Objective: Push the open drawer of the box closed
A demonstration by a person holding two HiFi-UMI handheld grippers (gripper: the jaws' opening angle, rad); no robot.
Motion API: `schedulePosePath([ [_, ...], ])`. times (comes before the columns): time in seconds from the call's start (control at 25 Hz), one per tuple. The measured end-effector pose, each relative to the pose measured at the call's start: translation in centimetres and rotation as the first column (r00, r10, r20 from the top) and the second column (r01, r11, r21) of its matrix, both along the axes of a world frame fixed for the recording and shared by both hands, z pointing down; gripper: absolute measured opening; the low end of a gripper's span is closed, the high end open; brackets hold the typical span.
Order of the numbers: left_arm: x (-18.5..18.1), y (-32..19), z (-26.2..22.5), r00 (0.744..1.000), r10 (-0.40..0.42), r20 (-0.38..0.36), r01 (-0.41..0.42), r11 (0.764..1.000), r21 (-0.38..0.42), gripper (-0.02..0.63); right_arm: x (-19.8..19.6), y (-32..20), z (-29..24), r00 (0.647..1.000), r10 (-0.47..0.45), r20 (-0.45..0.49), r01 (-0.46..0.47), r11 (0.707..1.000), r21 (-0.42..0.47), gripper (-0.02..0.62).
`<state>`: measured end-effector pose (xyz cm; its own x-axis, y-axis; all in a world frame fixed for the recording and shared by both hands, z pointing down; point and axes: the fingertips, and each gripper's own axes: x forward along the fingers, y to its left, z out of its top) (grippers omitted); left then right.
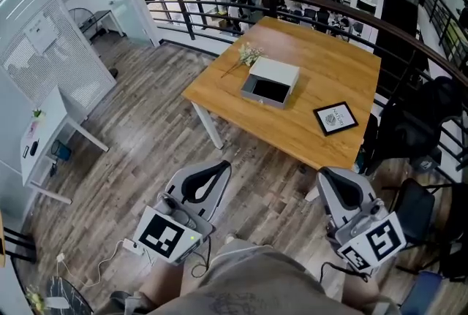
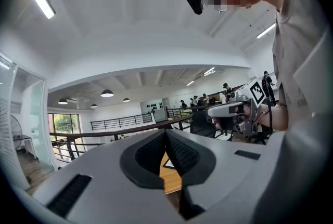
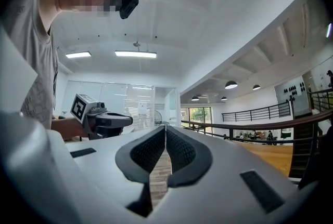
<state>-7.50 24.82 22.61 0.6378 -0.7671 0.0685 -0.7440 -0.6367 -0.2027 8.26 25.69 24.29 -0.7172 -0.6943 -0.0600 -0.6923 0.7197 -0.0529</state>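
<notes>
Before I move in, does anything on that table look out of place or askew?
Only the box on the wooden table: its drawer stands open on the near side, dark inside showing. The framed picture lies flat, skewed to the table edge. Nothing looks spilled or damaged.

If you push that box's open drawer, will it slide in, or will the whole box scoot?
Probably slides in: the drawer looks empty and light. The box sits loose on the smooth table, so it may scoot.
</notes>
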Motion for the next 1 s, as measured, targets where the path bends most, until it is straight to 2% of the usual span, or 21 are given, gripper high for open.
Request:
schedulePosePath([
  [0.16, 0.0, -0.8, 0.7, 0.999, -0.031, 0.022, 0.031, 1.000, 0.004, 0.017, 0.7, -0.4, 0.5, 1.000, 0.005, 0.012, -0.005, 1.000, -0.016, 0.037],
  [0.24, -0.3, -1.6, 1.6, 0.998, -0.066, 0.012, 0.066, 0.997, -0.039, 0.018, 0.9, -0.8, 0.9, 1.000, 0.010, 0.014, -0.009, 1.000, -0.023, 0.037],
  [0.28, -0.5, -2.2, 2.2, 0.997, -0.082, 0.010, 0.082, 0.995, -0.058, 0.074, 1.0, -1.1, 1.0, 1.000, 0.011, 0.014, -0.010, 1.000, -0.025, 0.037],
  [0.32, -0.6, -2.9, 2.7, 0.996, -0.093, 0.010, 0.094, 0.993, -0.066, 0.201, 1.0, -1.5, 1.2, 1.000, 0.012, 0.013, -0.011, 1.000, -0.026, 0.037],
  [0.36, -0.7, -3.7, 3.0, 0.995, -0.103, 0.008, 0.103, 0.993, -0.065, 0.273, 1.1, -2.0, 1.5, 1.000, 0.014, 0.010, -0.013, 1.000, -0.028, 0.037],
  [0.56, -0.9, -7.3, 4.3, 0.992, -0.125, 0.005, 0.125, 0.989, -0.082, 0.273, 1.3, -5.1, 2.3, 1.000, 0.026, -0.007, -0.026, 0.998, -0.054, 0.037],
  [1.0, -1.7, -18.6, 9.7, 0.997, -0.069, 0.037, 0.075, 0.980, -0.185, 0.273, 0.4, -15.6, 6.6, 0.994, 0.086, -0.071, -0.095, 0.986, -0.138, 0.037],
])
